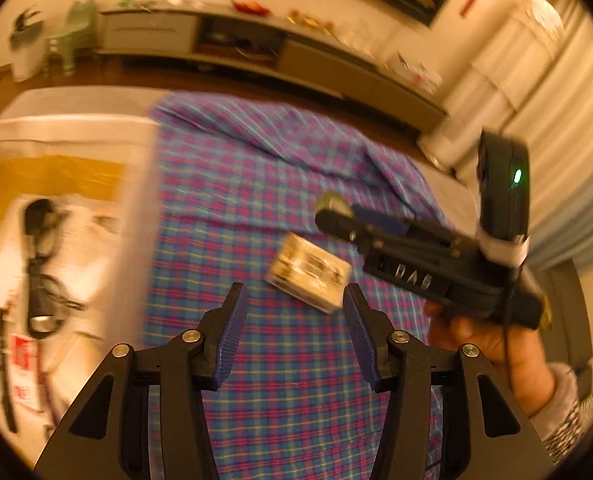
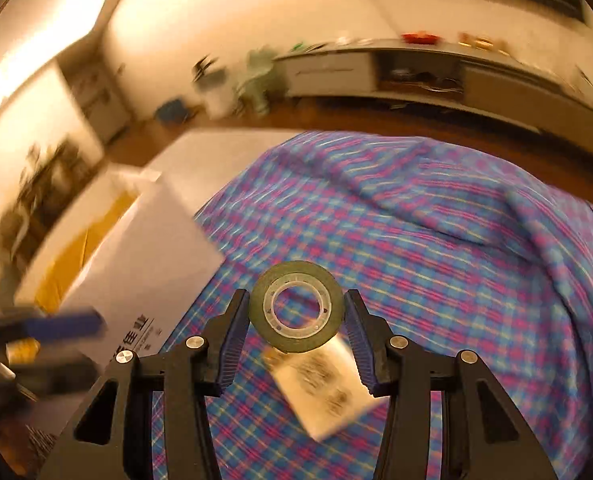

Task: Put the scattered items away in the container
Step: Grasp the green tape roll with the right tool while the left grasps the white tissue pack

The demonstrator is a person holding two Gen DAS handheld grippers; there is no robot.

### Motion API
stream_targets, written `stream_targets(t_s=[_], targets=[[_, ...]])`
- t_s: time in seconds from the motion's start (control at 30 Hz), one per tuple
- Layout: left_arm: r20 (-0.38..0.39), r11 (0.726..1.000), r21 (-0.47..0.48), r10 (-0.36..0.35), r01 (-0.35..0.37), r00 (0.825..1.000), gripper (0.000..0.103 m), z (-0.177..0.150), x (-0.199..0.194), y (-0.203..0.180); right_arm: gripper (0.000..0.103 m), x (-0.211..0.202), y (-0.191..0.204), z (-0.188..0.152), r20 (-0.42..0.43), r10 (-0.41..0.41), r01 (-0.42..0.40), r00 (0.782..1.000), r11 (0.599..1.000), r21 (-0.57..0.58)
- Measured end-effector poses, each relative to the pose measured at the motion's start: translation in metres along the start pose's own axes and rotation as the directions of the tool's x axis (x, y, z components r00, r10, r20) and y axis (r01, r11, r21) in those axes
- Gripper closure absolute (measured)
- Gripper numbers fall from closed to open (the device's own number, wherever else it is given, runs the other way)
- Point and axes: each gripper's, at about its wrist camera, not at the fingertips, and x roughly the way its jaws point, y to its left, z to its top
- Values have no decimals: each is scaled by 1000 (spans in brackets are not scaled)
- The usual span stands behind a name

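Two tools are seen over a plaid-covered worktop (image 2: 436,240): the right tool (image 2: 296,320) is closed on a tape roll (image 2: 296,306), the left tool (image 1: 292,320) gapes empty. A small packet (image 1: 308,276) lies beneath, the container (image 1: 136,200) beside; the roll could be dropped short.

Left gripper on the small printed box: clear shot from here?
Probably yes. The left gripper is open with nothing between its pads, and the small printed box lies just ahead on the plaid cloth. The right gripper hovers just beyond it with the tape roll.

Blue-and-pink plaid cloth (image 2: 416,240), dark green tape roll (image 2: 296,306), white box (image 2: 144,276).
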Motion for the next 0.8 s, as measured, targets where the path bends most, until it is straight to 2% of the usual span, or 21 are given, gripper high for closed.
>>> stream_targets(t_s=[0.07,0.17,0.27,0.37,0.47,0.53,0.6,0.67,0.7,0.8], targets=[[-29,1000,3,3,-2,1000,50,1,20,-8,54,1,-13,-2,-12,-38,39,999,999,27],[-32,1000,-11,28,-28,999,47,5,45,-15,54,-4,-37,-12,-23,-24,26,999,994,108],[-33,997,-32,73,-74,997,46,10,64,-20,54,-5,-49,-17,-33,-35,39,999,991,125],[-70,988,-149,23,-34,997,43,15,77,-16,54,-8,-60,-21,-32,-42,46,999,989,139],[-124,957,-280,39,-73,992,42,14,94,-4,54,0,-72,-19,-32,-39,43,999,988,147],[-148,940,-329,44,-91,988,42,11,103,0,54,1,-74,-19,-31,-25,29,999,990,141],[-163,944,-313,56,-106,985,42,13,113,1,54,5,-75,-18,-28,5,-1,1000,988,155],[-146,956,-249,117,-151,982,41,23,117,-4,54,6,-77,-15,-16,54,-50,998,981,189],[-133,954,-241,148,-177,980,41,29,117,-4,54,5,-79,-14,-8,75,-72,997,976,206],[-127,952,-266,119,-149,985,40,34,120,-10,54,-1,-81,-11,14,98,-98,995,970,224]])
